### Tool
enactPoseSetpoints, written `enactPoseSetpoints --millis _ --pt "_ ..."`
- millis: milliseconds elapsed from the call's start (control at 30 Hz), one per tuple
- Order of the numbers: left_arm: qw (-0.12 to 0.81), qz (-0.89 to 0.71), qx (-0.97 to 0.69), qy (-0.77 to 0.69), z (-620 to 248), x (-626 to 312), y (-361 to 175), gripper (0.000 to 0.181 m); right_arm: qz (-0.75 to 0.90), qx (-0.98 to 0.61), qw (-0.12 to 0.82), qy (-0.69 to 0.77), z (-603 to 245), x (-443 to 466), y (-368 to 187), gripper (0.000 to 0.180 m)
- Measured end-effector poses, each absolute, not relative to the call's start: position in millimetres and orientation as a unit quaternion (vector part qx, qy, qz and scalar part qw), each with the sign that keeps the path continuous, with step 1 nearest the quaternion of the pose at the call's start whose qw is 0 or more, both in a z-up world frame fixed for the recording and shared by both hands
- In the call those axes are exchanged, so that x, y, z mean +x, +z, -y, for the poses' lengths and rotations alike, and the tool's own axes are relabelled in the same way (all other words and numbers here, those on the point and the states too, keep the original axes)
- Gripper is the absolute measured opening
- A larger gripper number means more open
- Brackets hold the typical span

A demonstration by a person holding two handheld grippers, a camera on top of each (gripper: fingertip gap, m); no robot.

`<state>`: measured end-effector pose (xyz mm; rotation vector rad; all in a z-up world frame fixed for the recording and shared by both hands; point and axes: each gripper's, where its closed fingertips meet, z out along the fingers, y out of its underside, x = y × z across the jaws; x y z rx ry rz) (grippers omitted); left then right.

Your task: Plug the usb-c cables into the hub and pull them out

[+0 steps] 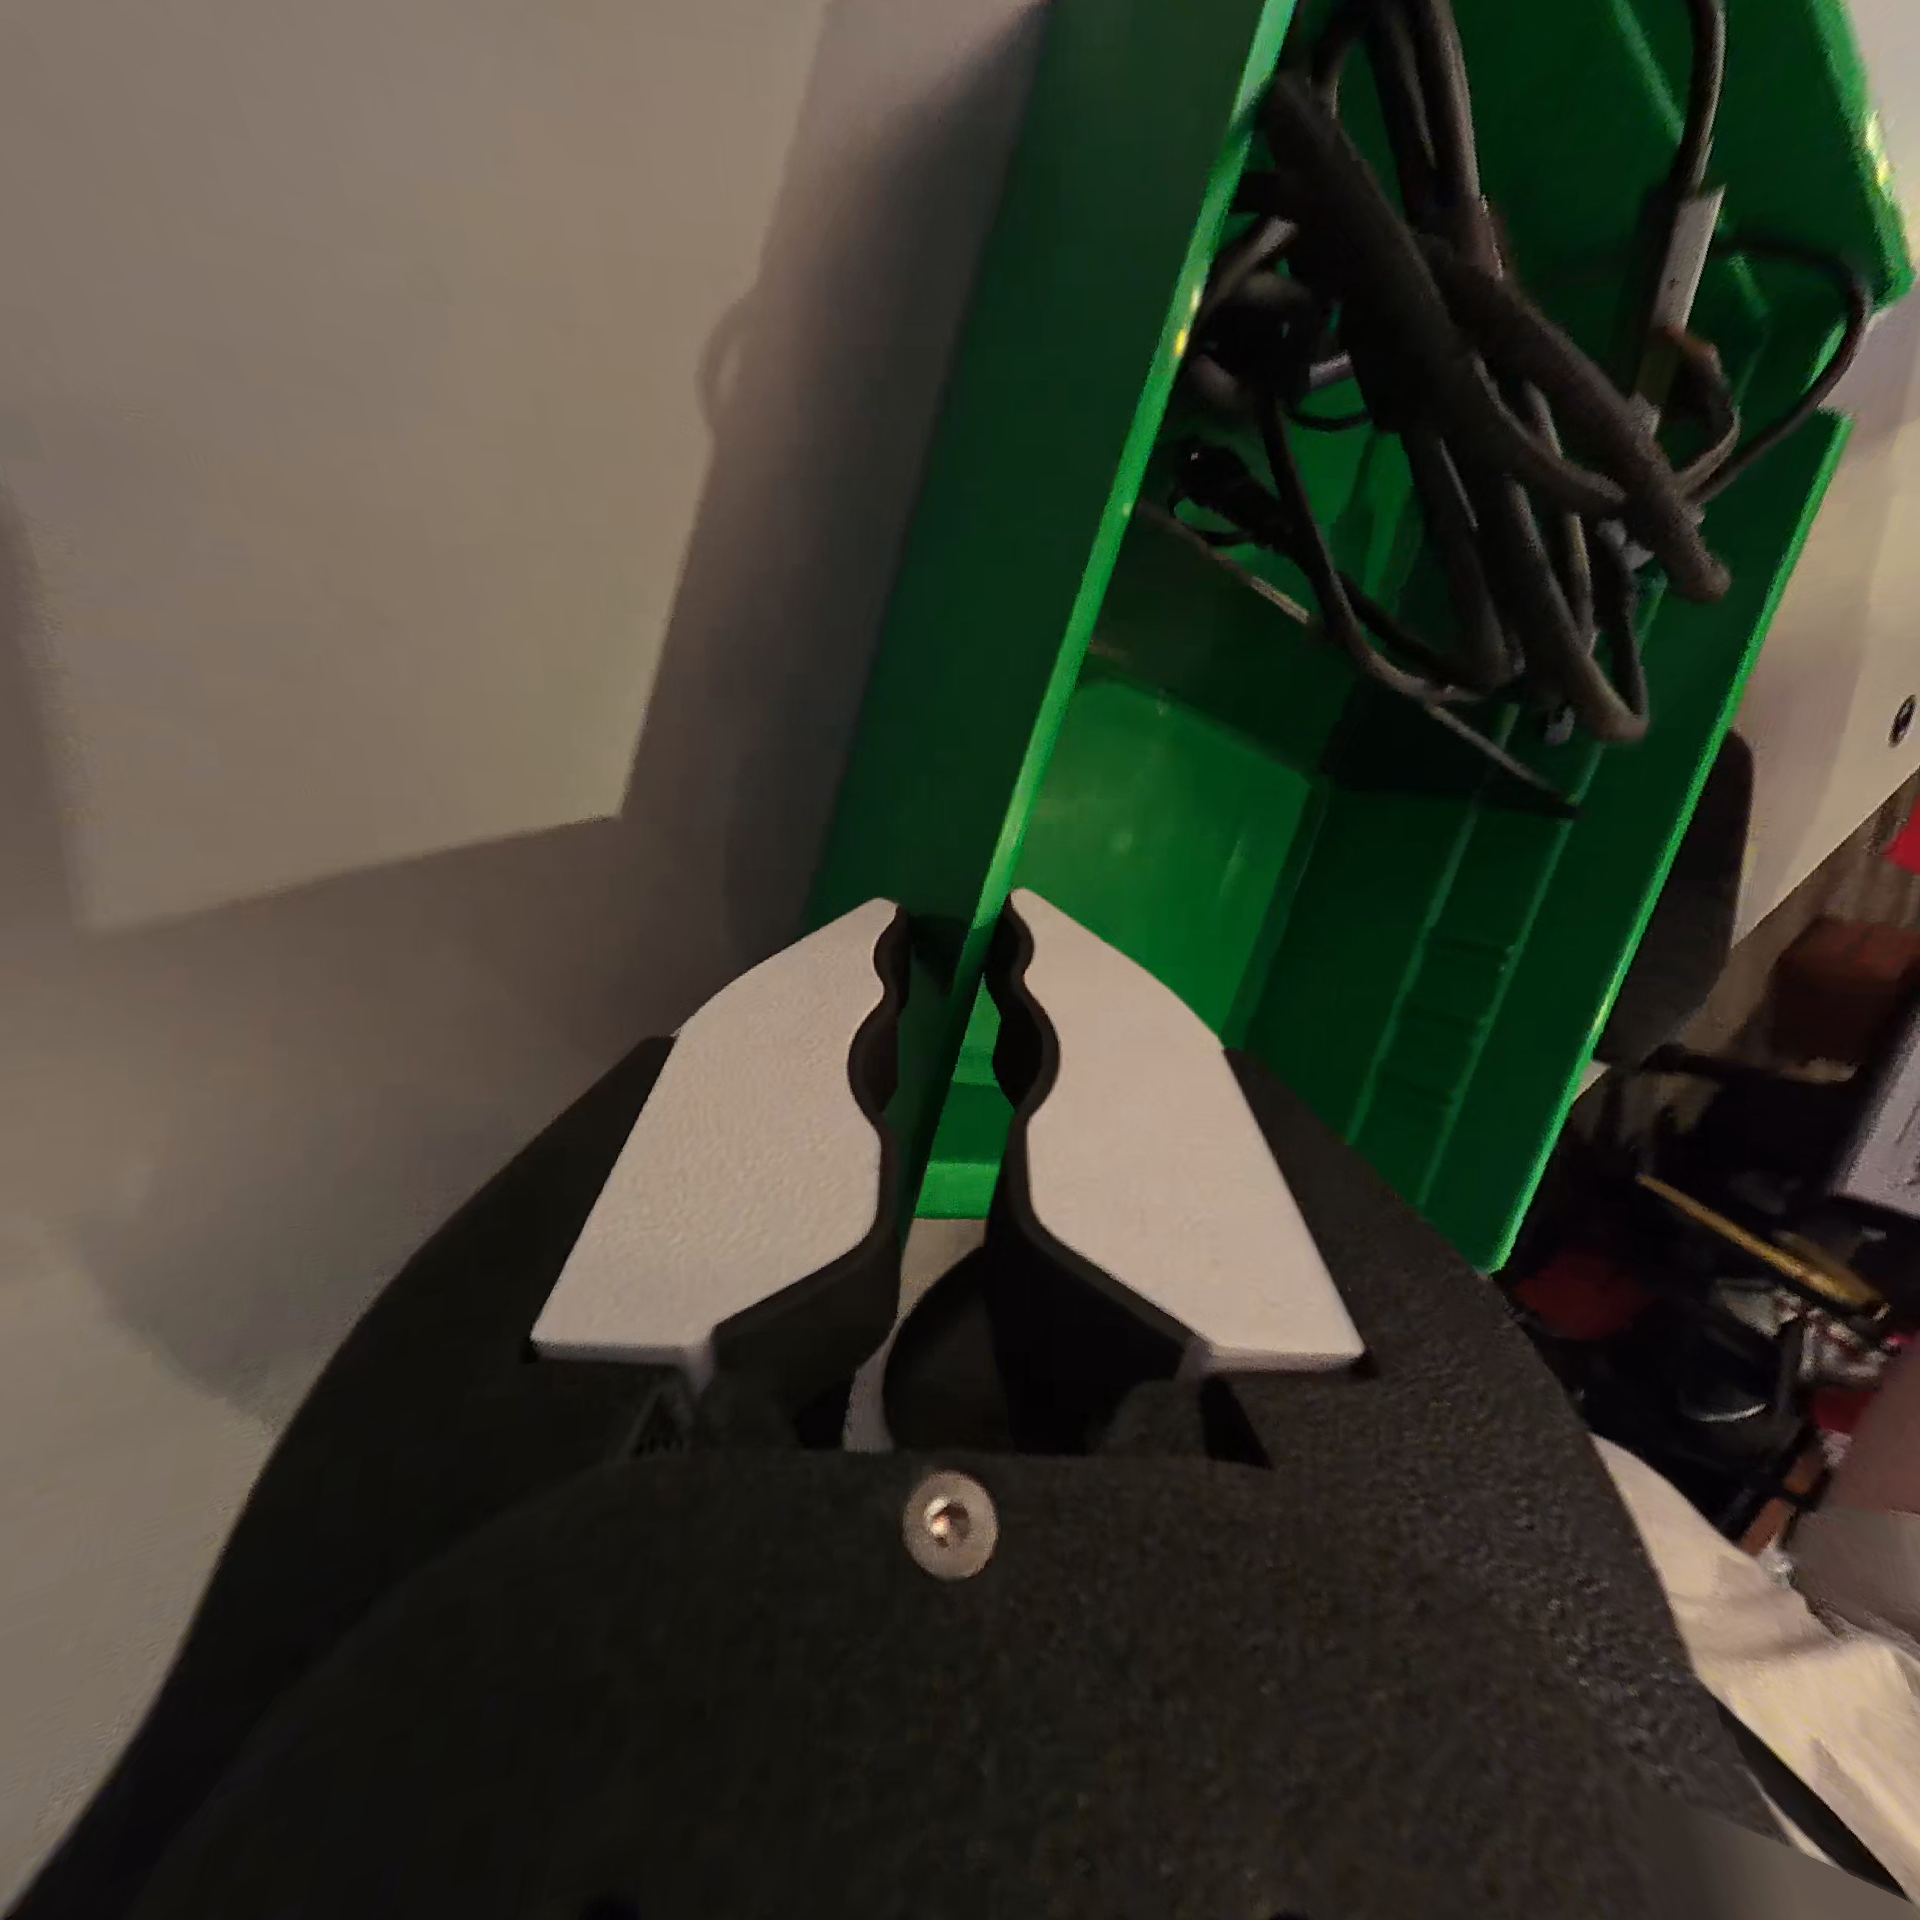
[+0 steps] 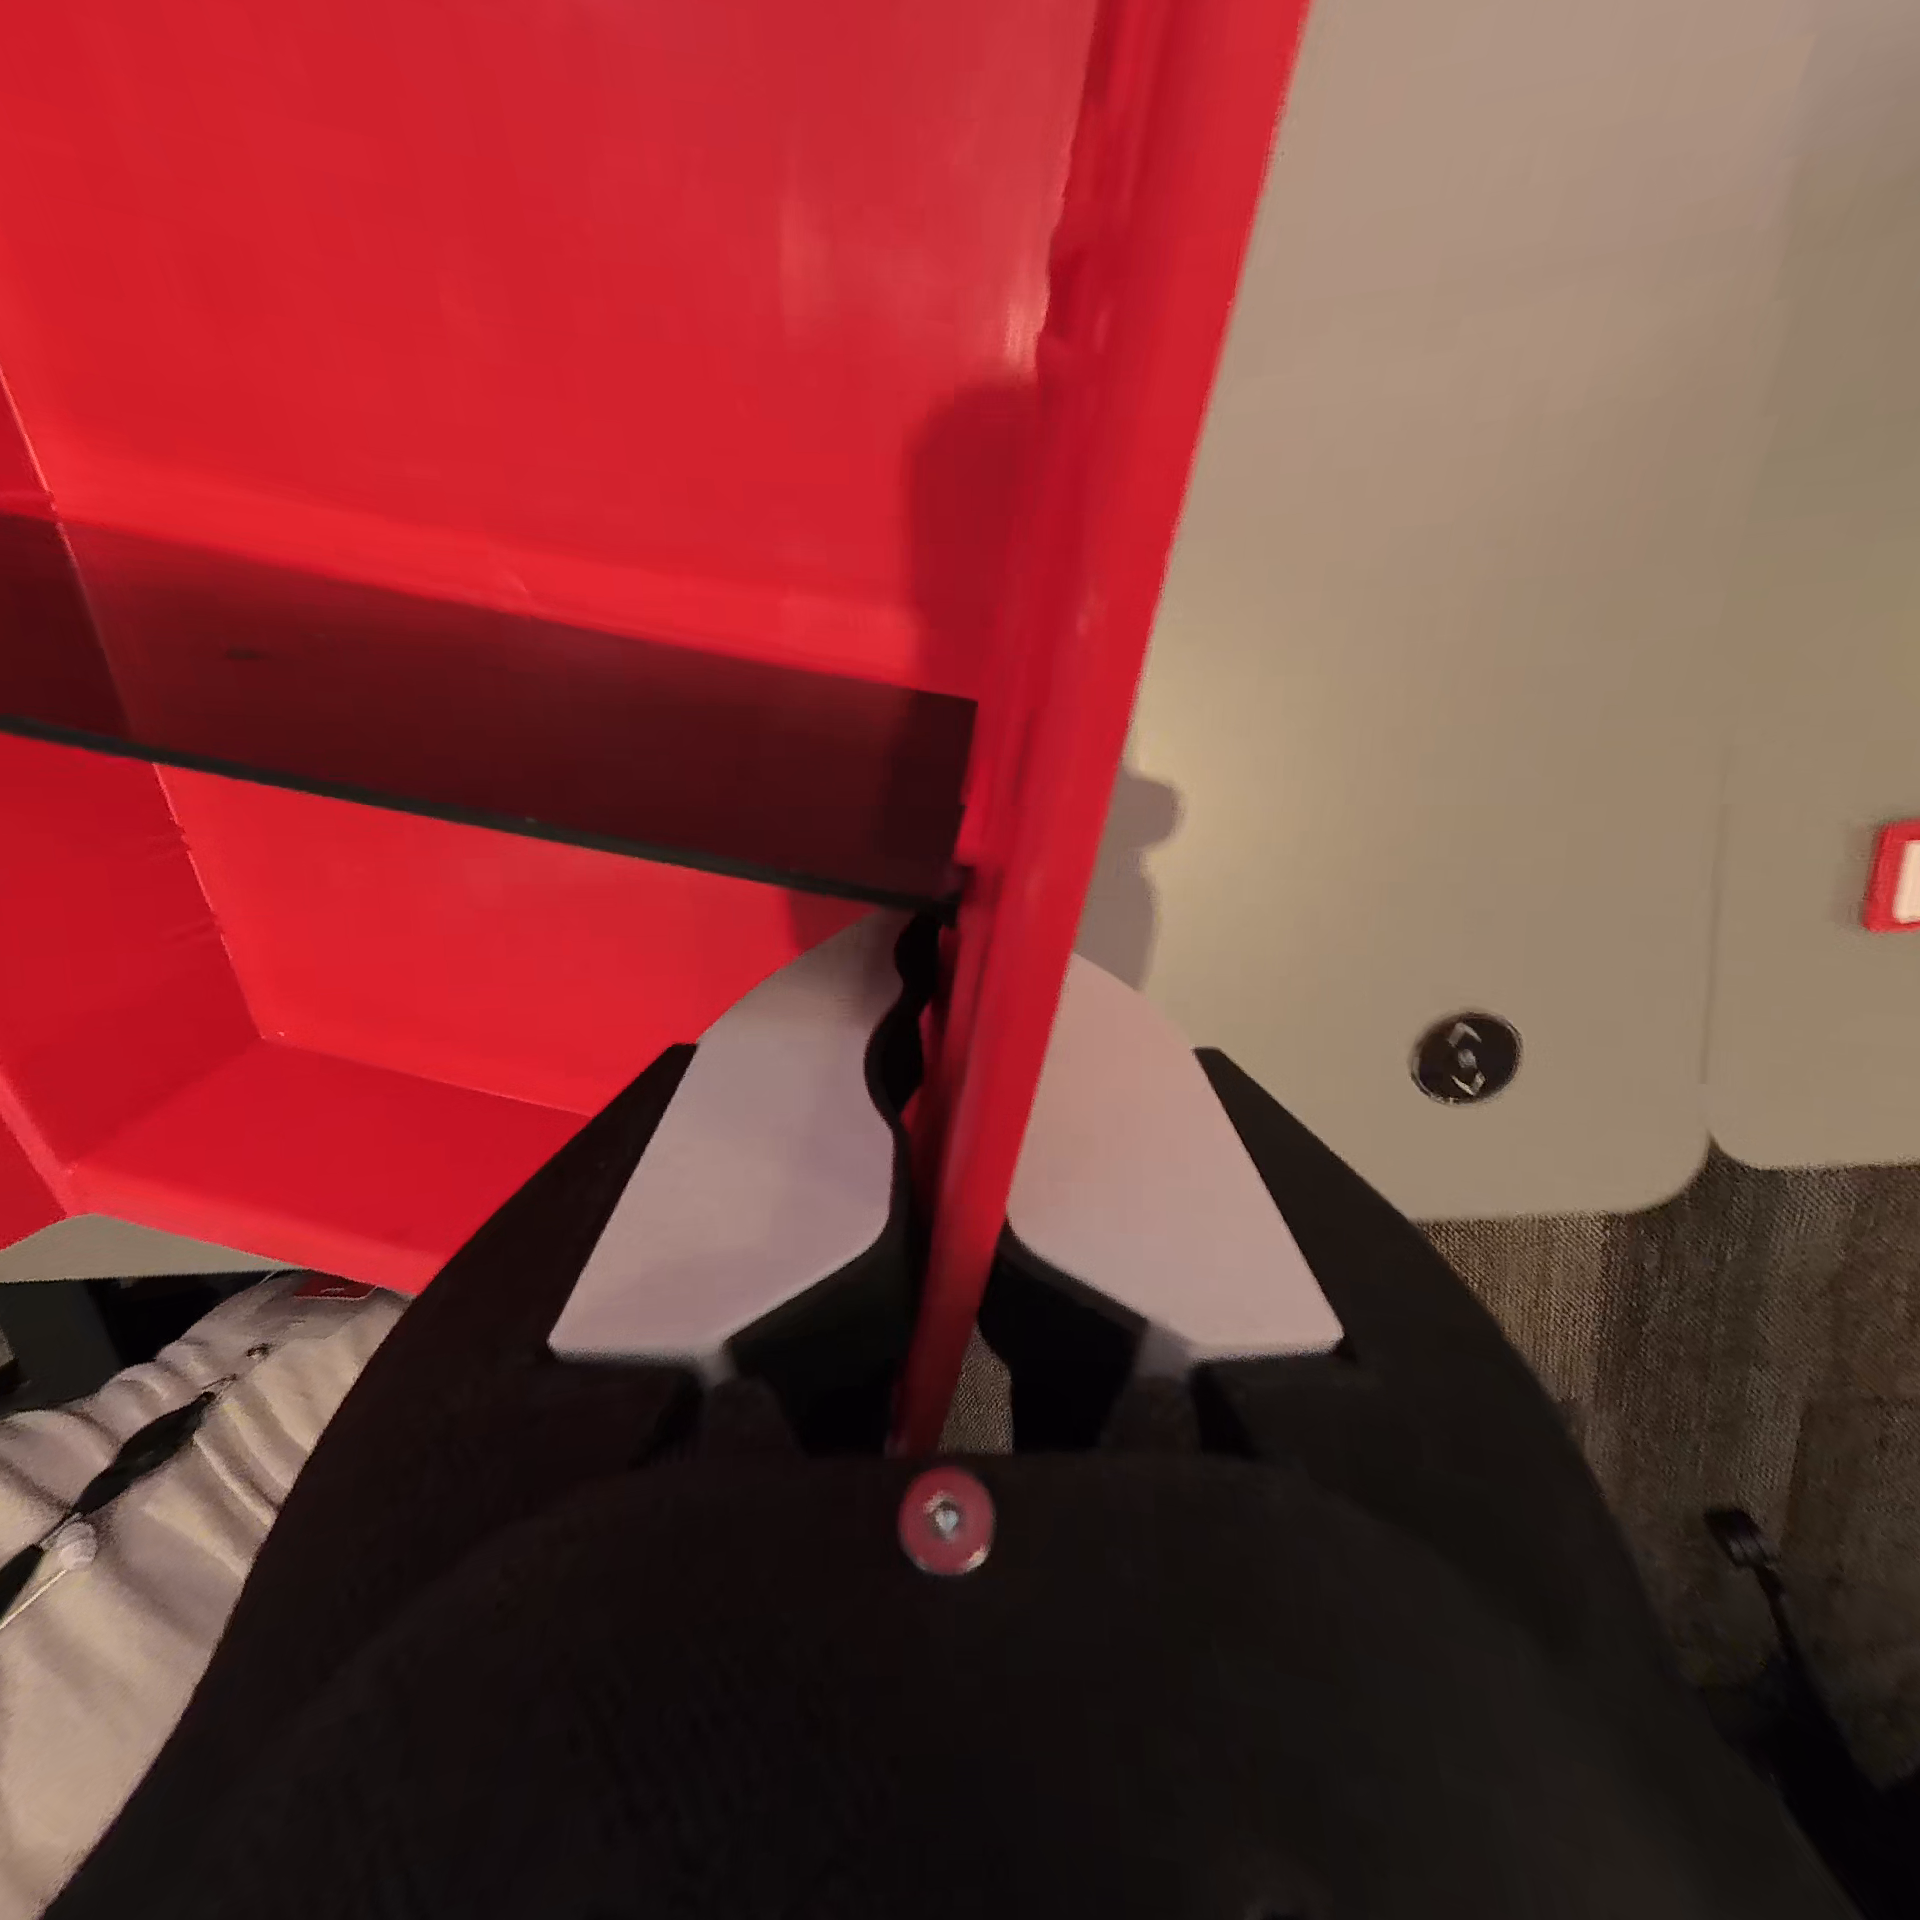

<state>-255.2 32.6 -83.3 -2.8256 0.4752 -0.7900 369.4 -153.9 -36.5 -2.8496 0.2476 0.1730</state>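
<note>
Over the pale bench, the left gripper is closed on the thin side wall of one green bin, the wall running up between its two white fingers. The bin is split by a dark divider. The near compartment shows only bare green floor. The far compartment holds a tangle of black cables; how many there are cannot be counted from here, and a pale grey slim piece among them may be the hub, though blur leaves that unsure. Past the bin's right side lies dark clutter beyond the bench edge.

The right gripper is clamped on the side wall of one red bin, with the wall passing between its fingers down to the hinge screw. One black divider crosses this bin, and both compartments in view are bare red plastic. To the right, on the bench, sit a round metal fitting and a small red-bordered label cut by the frame edge. No writing is legible on either bin.
</note>
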Motion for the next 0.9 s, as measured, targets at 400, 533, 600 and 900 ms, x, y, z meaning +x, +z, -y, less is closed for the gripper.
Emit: enactPoseSetpoints --millis 400,533,600,900 --pt "0.163 0.055 -0.935 -0.31 -13 -391 -79 0.017 0.03 -0.996 0.059 0.054 43 317 -116 0.005" --pt "0.169 0.098 -0.932 -0.306 3 -422 -79 0.017 0.061 -0.997 0.023 0.039 27 323 -125 0.005" --pt "0.167 0.12 -0.926 -0.316 9 -429 -79 0.019 0.06 -0.997 0.012 0.05 20 324 -133 0.005" --pt "0.133 0.075 -0.929 -0.338 9 -415 -84 0.039 0.038 -0.995 -0.017 0.089 13 327 -144 0.006"
